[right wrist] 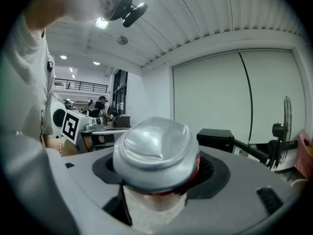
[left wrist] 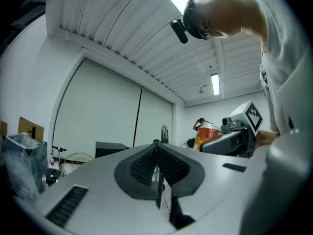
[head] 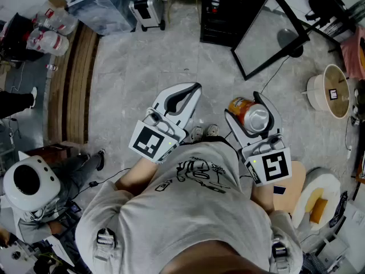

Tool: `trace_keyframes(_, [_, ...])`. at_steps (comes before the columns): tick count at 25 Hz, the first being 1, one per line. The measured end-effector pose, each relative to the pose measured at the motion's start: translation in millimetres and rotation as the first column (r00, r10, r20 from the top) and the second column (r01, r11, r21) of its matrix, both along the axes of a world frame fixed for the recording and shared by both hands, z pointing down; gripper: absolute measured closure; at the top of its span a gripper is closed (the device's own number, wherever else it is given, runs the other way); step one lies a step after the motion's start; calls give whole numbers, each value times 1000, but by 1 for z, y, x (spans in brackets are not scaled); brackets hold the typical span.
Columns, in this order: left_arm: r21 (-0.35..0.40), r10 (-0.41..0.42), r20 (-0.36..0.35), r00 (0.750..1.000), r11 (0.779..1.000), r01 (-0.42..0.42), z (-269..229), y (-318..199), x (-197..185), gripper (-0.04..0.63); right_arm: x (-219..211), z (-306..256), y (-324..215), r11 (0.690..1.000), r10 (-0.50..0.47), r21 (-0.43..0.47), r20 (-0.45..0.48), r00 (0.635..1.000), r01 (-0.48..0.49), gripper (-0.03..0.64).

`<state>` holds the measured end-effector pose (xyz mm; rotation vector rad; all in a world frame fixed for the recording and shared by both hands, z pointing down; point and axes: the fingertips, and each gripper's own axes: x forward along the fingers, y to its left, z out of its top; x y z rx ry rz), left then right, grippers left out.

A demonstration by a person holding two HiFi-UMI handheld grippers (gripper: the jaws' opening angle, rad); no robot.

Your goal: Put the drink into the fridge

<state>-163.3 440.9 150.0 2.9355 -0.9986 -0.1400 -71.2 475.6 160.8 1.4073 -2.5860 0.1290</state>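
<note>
The drink is an orange can (head: pixel 238 104) with a silver end, held level between the jaws of my right gripper (head: pixel 244 106), which is shut on it. In the right gripper view the can's silver end (right wrist: pixel 155 151) fills the middle, with the dark pads on both sides of it. My left gripper (head: pixel 195 88) is shut with nothing in it; its black ribbed pads (left wrist: pixel 168 164) meet. The can (left wrist: pixel 207 132) also shows at the right of the left gripper view. The black fridge (head: pixel 227 13) stands on the floor ahead, and its glass door (head: pixel 266 34) is swung open to the right.
Wooden boards (head: pixel 74 84) lie along the left. Plastic bags and a clear bin (head: pixel 105 4) sit at the far left. A round white and tan bowl-like object (head: pixel 329 90) is on the right, and a tan stool (head: pixel 291 190) near my right side. Cables trail over the grey floor.
</note>
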Motion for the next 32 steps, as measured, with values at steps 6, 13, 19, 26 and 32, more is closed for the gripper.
trace_keyframes(6, [-1,3,-1,1000,1000,-3,4,-4,-2,574,-6,3,-3,1000,-12,-7,41,999,13,276])
trace_keyframes(13, [6,-7,-4,1000,1000,7,2,-17,3,574,2,6,-21,1000,-18,2,28,999,18,277])
trace_keyframes(19, [-7,-15,-3,1000,1000,15,7,-44,19,574,19,11,-52,1000,-16,20,-7,1000,16,278])
trace_keyframes(26, [-9,-7,-2,1000,1000,7,4,-96,57,574,57,11,-104,1000,-6,19,-28,1000,7,278])
trace_keyframes(32, [-4,13,7,1000,1000,-13,1,-144,102,574,98,9,-151,1000,-1,20,-30,1000,1,278])
